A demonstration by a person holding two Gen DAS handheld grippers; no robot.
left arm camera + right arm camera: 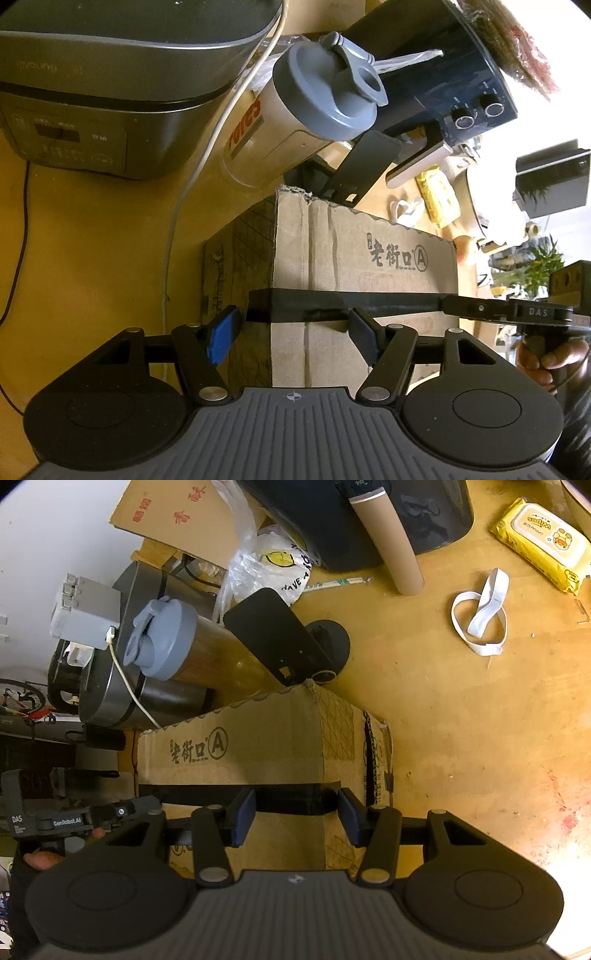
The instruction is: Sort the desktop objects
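Both of your claws, left gripper (295,334) and right gripper (295,818), are pinching the black bar (351,301) lying across the near box (362,251).

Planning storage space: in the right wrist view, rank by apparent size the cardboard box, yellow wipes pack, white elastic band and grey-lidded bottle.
1. Brown cardboard box
2. Grey-lidded bottle
3. Yellow wipes pack and white elastic band: look alike, not ranked.

Just ahead of the right gripper (295,821) stands the cardboard box (258,746) on the table (480,738). Beyond the box lie a bottle (192,650) and a stand (280,638). To the right, well apart, lie a strap (480,613) and a wipes pack (543,542).
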